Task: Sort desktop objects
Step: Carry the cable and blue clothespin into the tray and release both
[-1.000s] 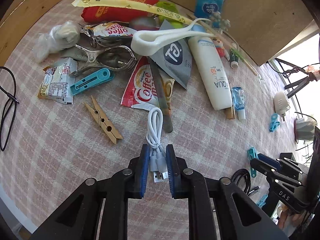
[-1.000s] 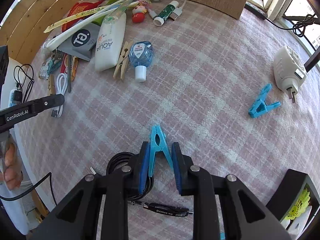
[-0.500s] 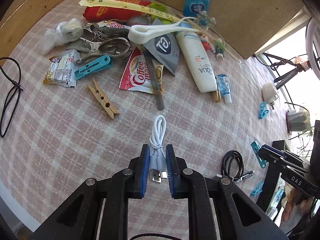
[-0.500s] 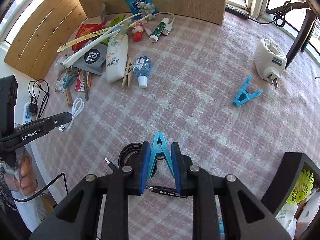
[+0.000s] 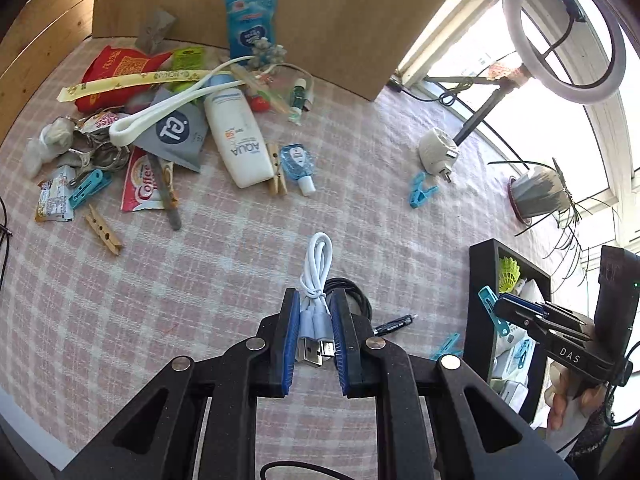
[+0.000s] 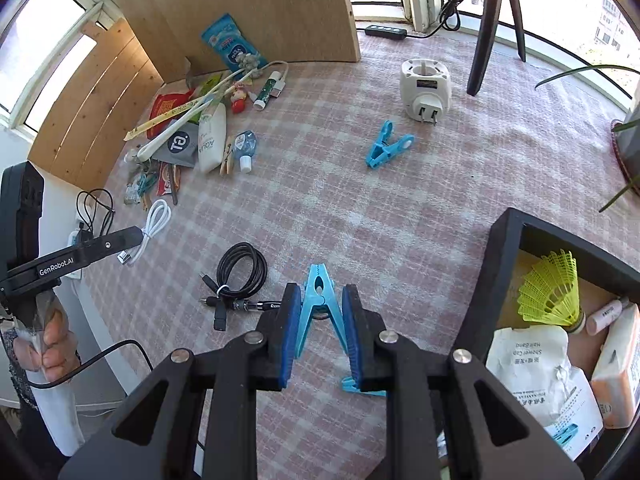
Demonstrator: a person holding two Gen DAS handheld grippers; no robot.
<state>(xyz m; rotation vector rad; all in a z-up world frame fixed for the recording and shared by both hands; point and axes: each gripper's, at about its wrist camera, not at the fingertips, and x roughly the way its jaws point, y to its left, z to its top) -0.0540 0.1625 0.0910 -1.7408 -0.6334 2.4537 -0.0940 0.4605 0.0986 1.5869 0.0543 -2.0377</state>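
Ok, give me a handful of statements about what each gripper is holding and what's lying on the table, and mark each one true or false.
1. The left gripper is shut on a coiled white USB cable. True.
2. The right gripper is empty. False: it is shut on a blue clothespin.
3. A yellow shuttlecock sits inside the black storage box. True.
4. The white plug adapter lies inside that box. False: it lies out on the pink checked tablecloth, near a second blue clip.
5. A coiled black cable lies on the tablecloth beside a black pen. True.
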